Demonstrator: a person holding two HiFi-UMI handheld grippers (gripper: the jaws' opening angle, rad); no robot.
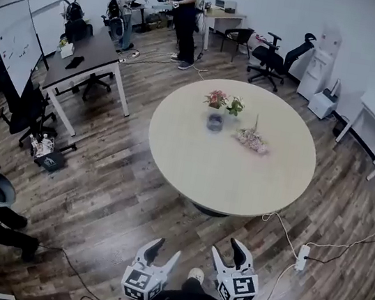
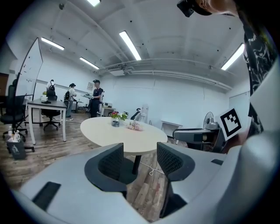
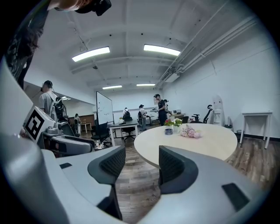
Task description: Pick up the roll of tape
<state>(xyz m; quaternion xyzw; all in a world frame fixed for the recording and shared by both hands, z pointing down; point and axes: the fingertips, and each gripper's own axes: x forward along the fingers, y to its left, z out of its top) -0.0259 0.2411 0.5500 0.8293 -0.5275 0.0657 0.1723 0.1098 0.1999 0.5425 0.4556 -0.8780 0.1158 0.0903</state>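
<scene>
The roll of tape [image 1: 214, 121] is a small dark ring lying on the far side of the round beige table [image 1: 239, 182], just in front of two small flower pots [image 1: 224, 102]. It also shows far off in the left gripper view as the tape [image 2: 115, 123] and in the right gripper view as the tape [image 3: 169, 131]. My left gripper [image 1: 166, 250] [image 2: 140, 151] and right gripper [image 1: 226, 249] [image 3: 142, 155] hover side by side over the wooden floor, well short of the table. Both are open with nothing between their jaws.
A pink bouquet [image 1: 252, 140] lies on the table to the right of the tape. A power strip with its cable [image 1: 303, 256] lies on the floor at the right. Desks [image 1: 82, 58], office chairs [image 1: 277, 54], a whiteboard [image 1: 15, 37] and people [image 1: 186, 11] stand beyond.
</scene>
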